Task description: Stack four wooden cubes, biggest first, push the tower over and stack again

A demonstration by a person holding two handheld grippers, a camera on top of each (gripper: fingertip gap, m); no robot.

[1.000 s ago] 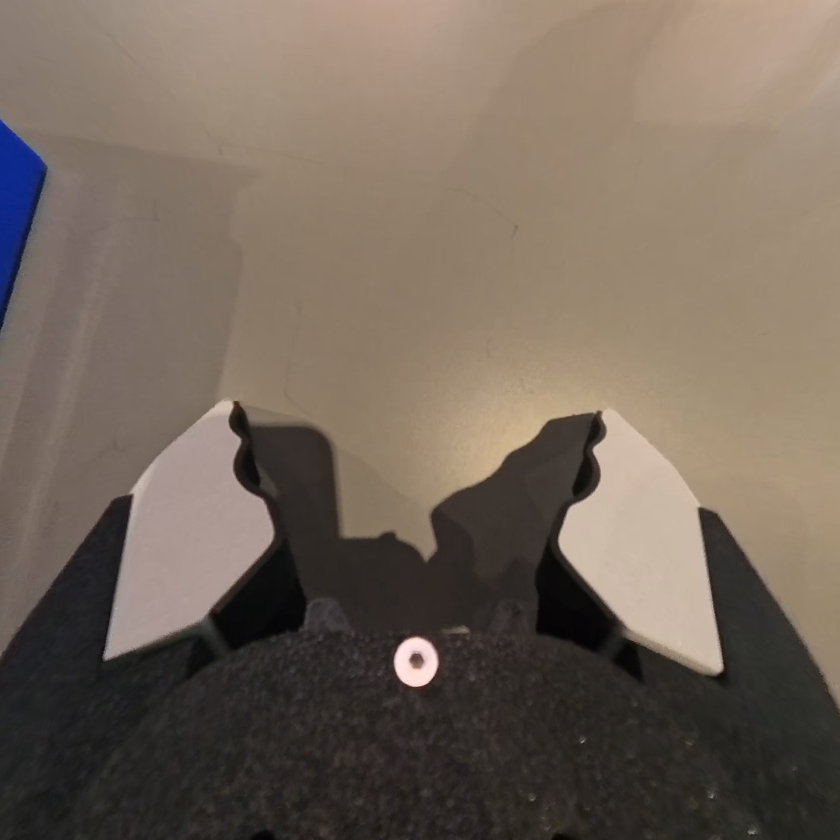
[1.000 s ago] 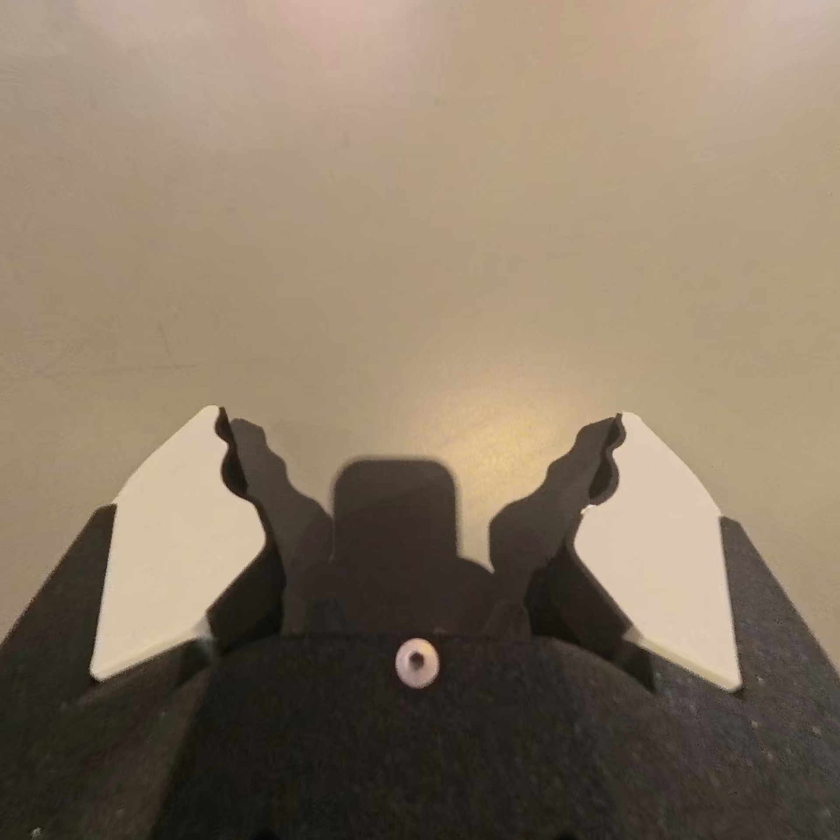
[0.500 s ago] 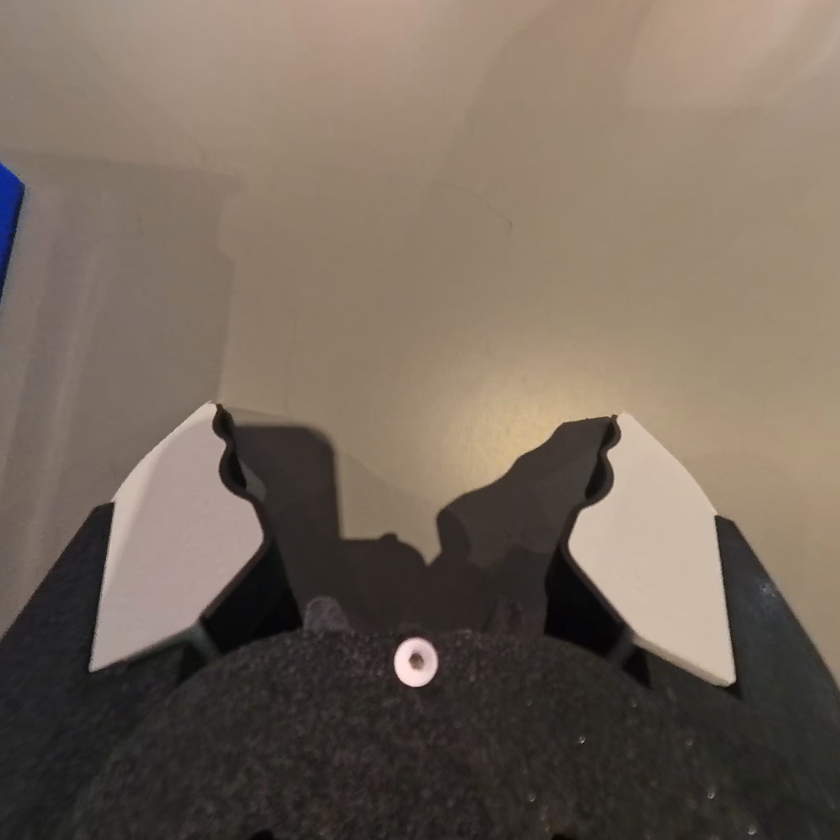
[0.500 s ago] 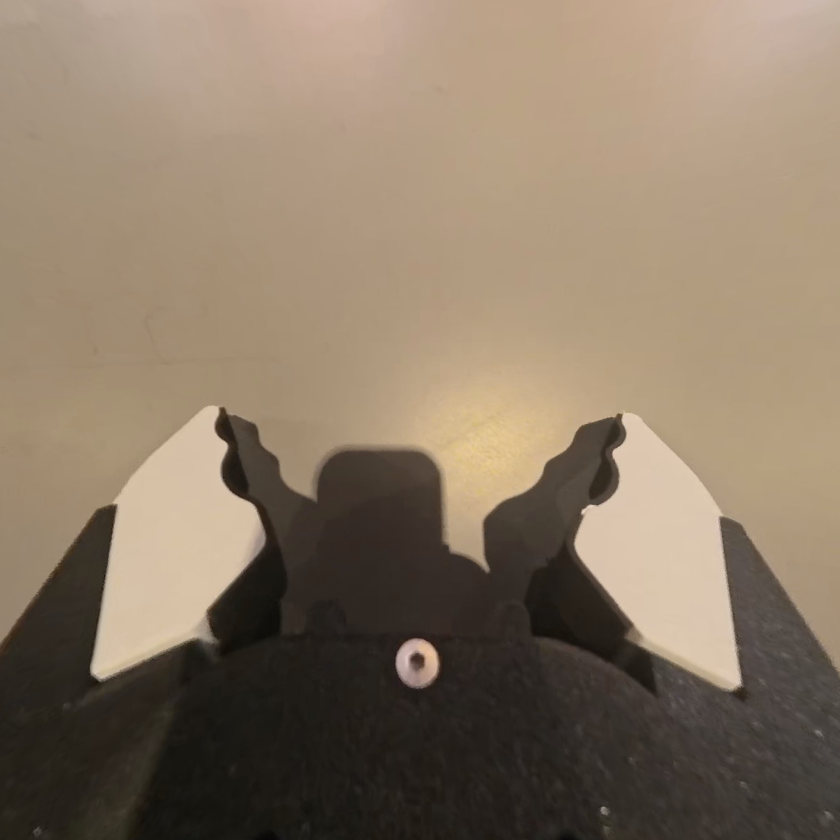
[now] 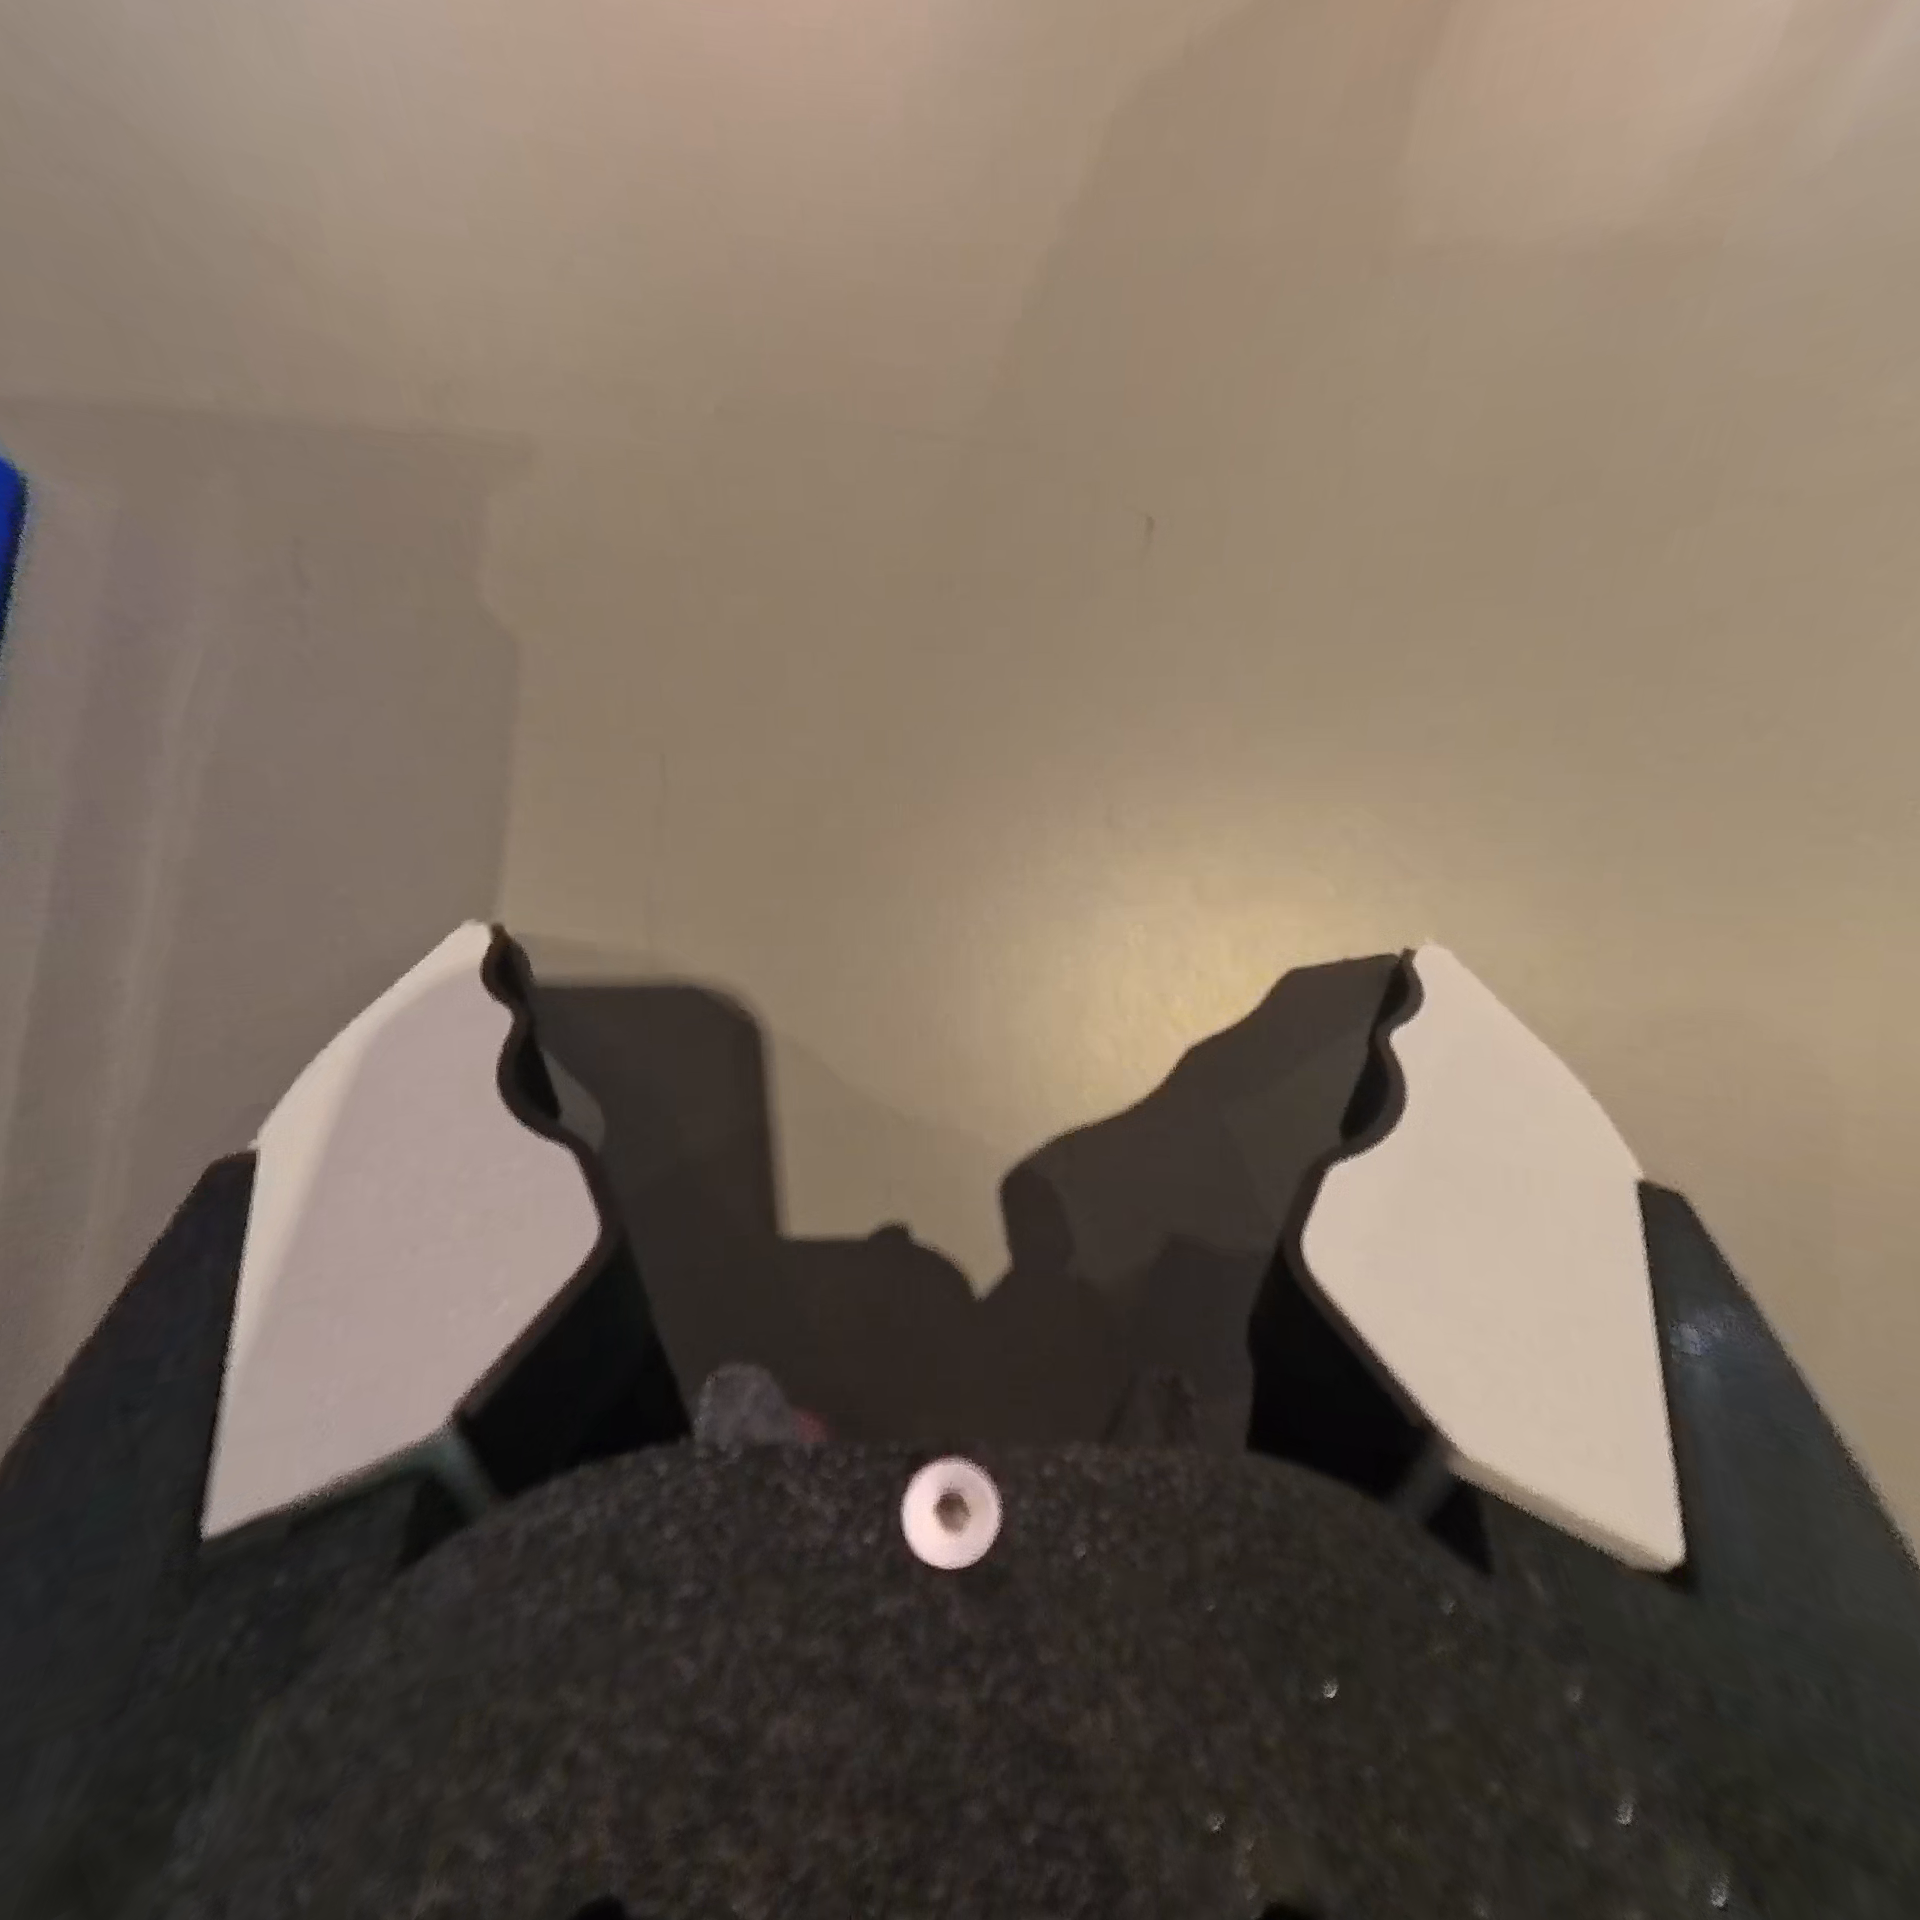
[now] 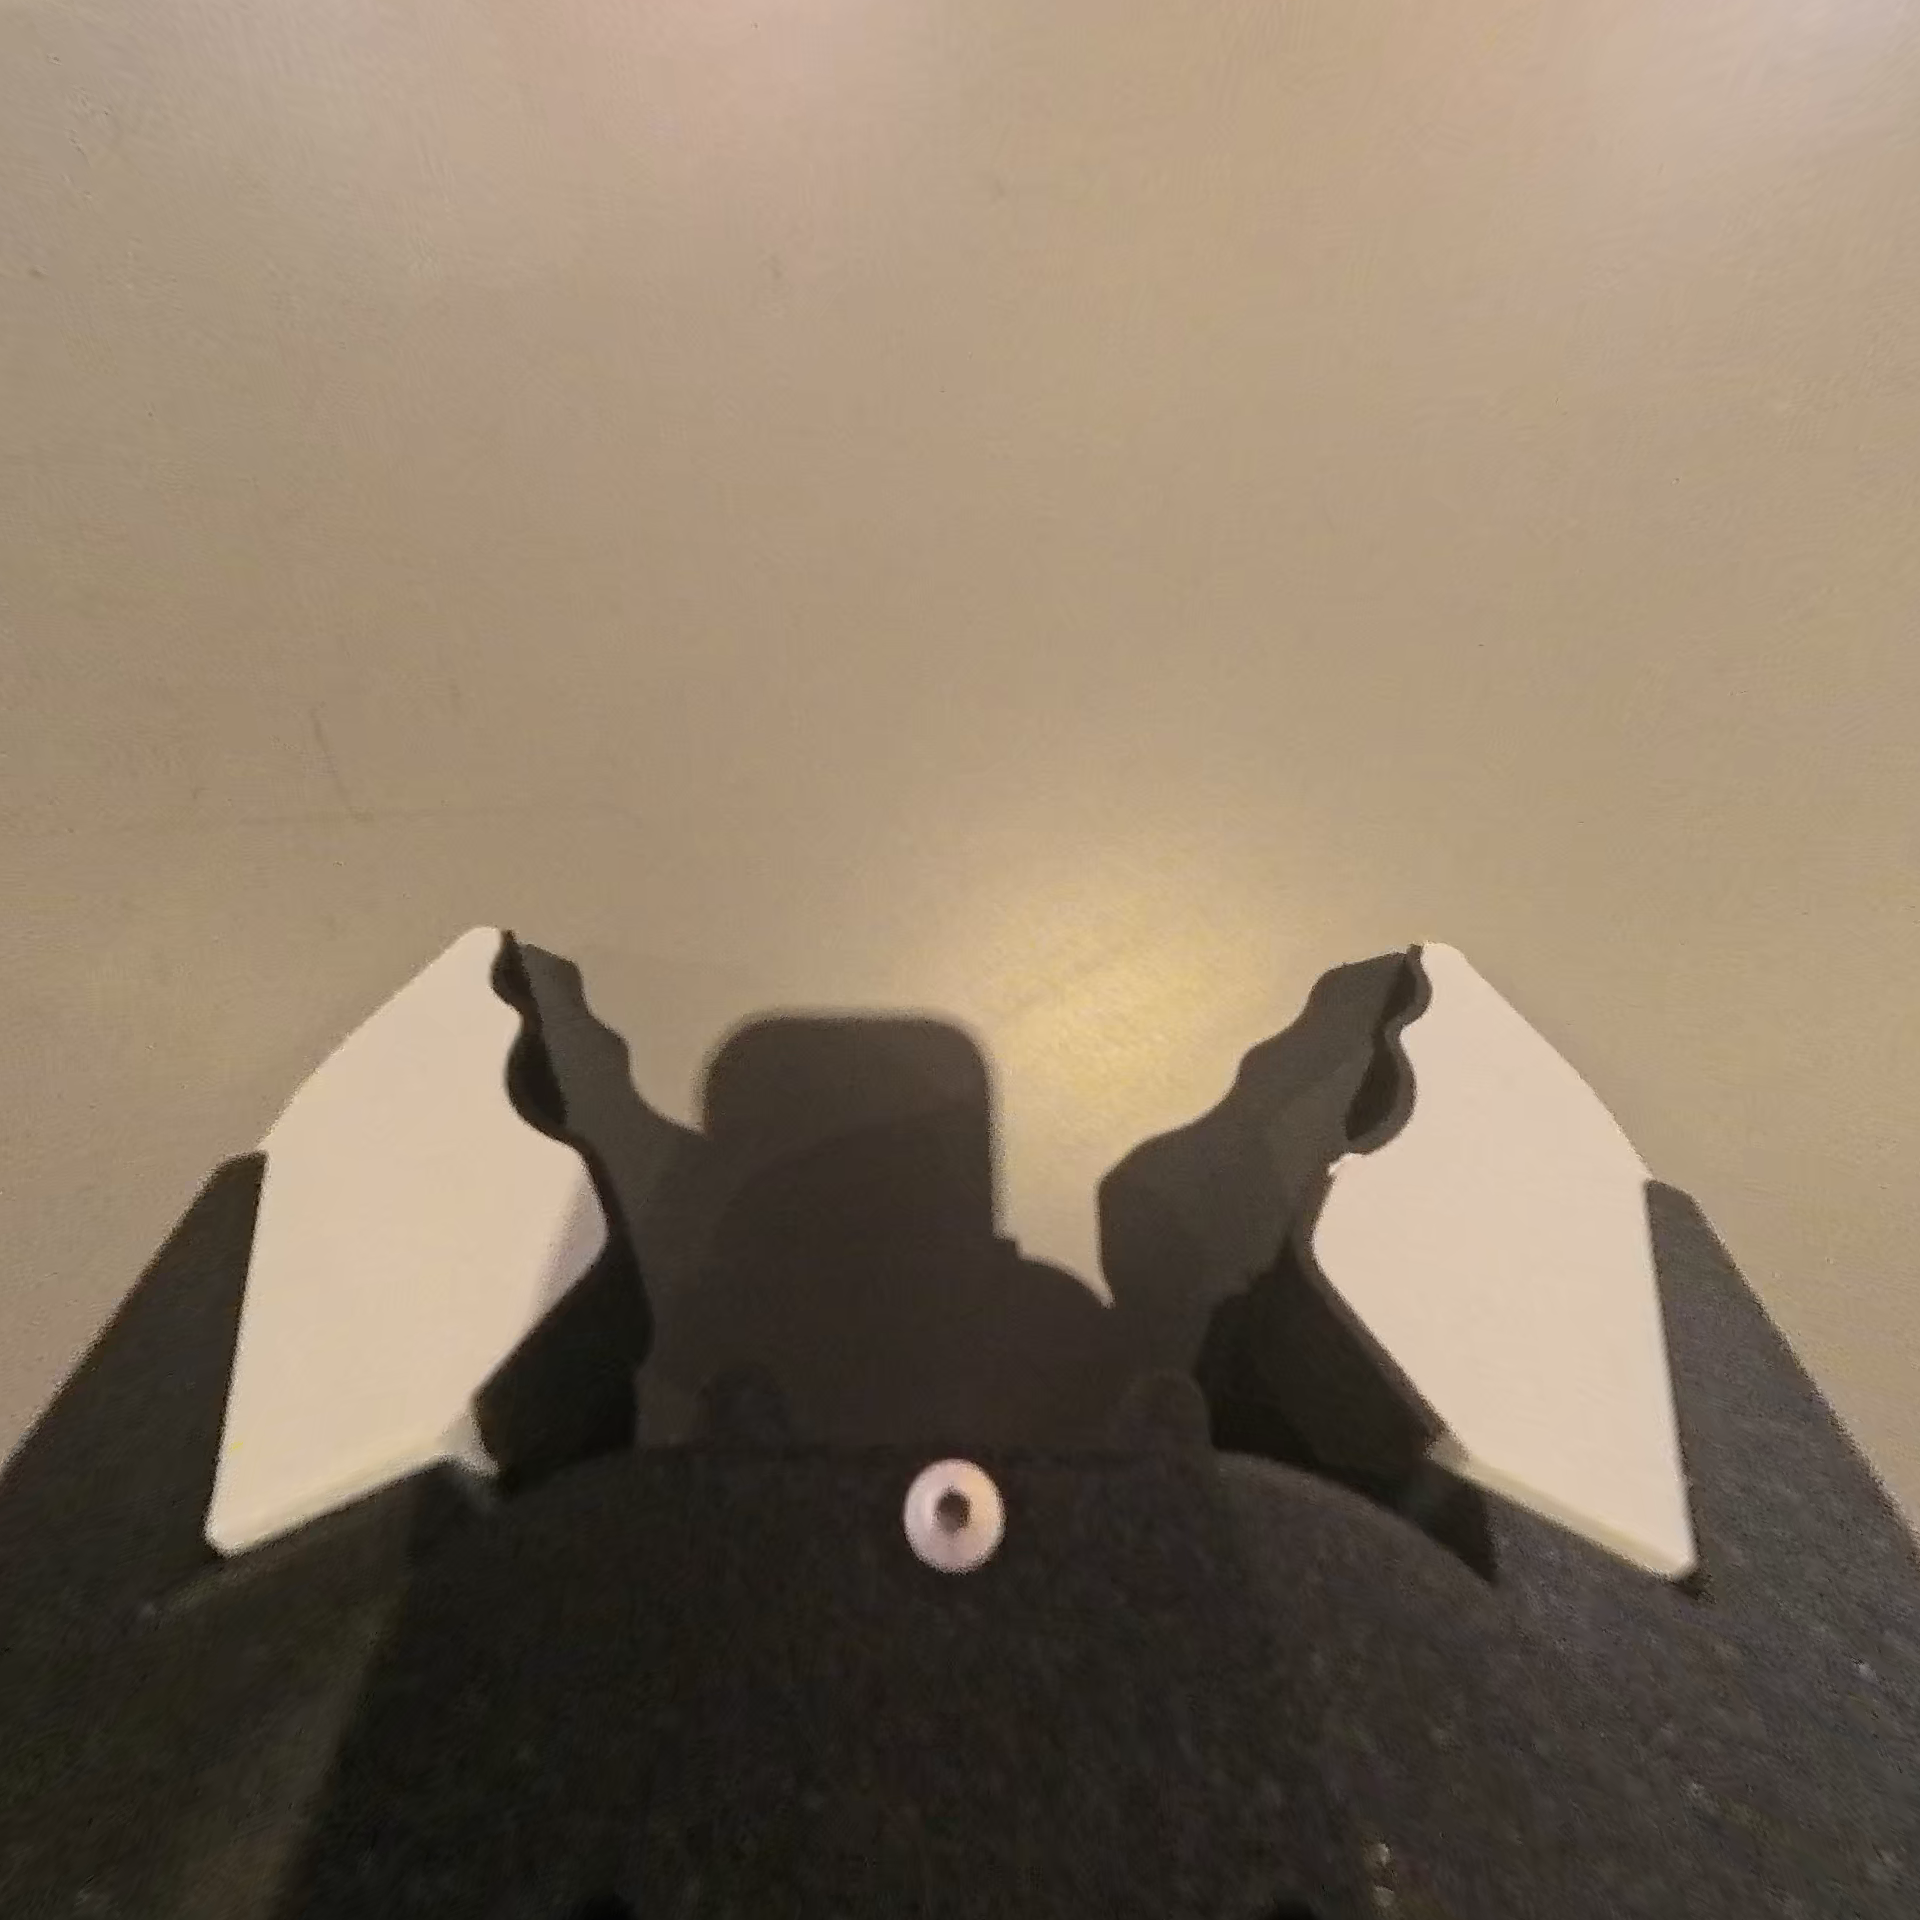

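No wooden cube shows in either view. My left gripper (image 5: 951, 940) is open and empty, with its white fingers (image 5: 405, 1174) spread wide over a plain beige surface (image 5: 1039, 623). My right gripper (image 6: 956, 940) is also open and empty, with its white fingers (image 6: 1486, 1195) spread wide over the same kind of beige surface (image 6: 935, 520). Each gripper casts a dark shadow on the surface just below its fingers. Both views sit very close to the surface.
In the left wrist view a paler grey band (image 5: 260, 727) runs down the left side. A thin blue strip (image 5: 10, 540) shows at the far left edge.
The left gripper has opened a little wider and shifted right, so the blue strip has shrunk towards the left edge. The right wrist view has drifted slightly; its gripper stays open.
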